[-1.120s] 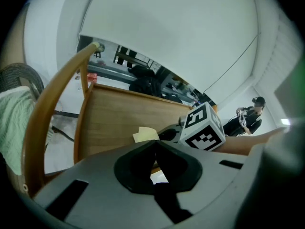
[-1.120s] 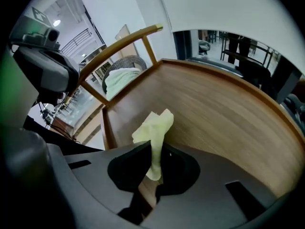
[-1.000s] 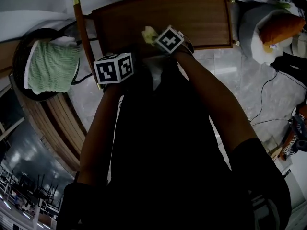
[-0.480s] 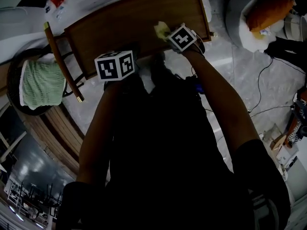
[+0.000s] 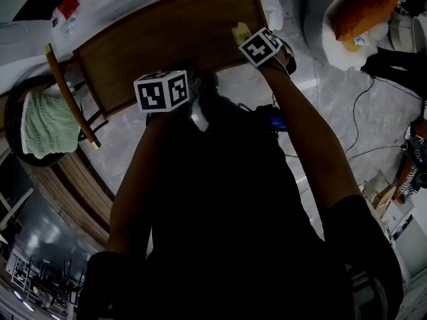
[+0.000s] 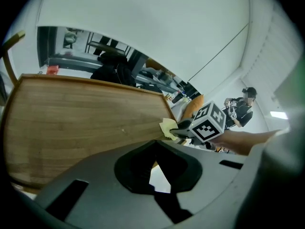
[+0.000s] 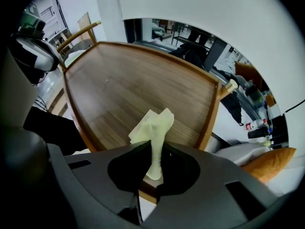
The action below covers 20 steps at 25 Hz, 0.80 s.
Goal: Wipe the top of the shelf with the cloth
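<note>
One cloth [image 7: 151, 124] in right gripper [image 7: 154, 147]

Wooden shelf top [image 5: 167, 39] is bare, grain running lengthwise, raised lip at the edges. Only item on it is a pale yellow cloth [image 5: 241, 32] at the near edge, by the right corner. Contact not clear.

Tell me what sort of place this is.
Probably an indoor room, perhaps a lounge or office: a wooden shelf stands on a pale, glossy tiled floor, with an orange cushion nearby.
</note>
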Available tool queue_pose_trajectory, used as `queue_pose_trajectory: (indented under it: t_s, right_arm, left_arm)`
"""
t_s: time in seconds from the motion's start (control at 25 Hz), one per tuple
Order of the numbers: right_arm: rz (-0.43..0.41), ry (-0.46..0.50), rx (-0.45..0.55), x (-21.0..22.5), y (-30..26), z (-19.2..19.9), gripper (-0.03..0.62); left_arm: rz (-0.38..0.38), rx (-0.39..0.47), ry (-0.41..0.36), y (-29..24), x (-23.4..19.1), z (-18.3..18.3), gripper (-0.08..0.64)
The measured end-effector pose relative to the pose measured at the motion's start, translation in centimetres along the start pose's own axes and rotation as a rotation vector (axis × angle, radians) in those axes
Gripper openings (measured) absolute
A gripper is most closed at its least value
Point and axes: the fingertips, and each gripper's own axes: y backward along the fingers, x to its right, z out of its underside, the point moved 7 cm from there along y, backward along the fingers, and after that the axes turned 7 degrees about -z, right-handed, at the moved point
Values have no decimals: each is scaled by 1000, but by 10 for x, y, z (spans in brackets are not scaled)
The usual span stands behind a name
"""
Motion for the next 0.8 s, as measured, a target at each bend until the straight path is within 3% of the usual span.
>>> queue_pose_trajectory:
  t_s: [0.24,0.52,0.68,0.8]
  right_arm:
    - [73,11,-84,19,5,10,41]
    - [110,-51,-80,24,6,14,41]
    - [54,-39,68,-4,26,-14,41]
    - [-76,17,203,-62,35,-60,41]
  left_arm:
    - [-7,15,22,-6,5,0,11]
    - [-9,23,6,9,-5,4,11]
    - [-21,44,8,36,-23,6,11]
    - [-37,69,34,67,-49,11,11]
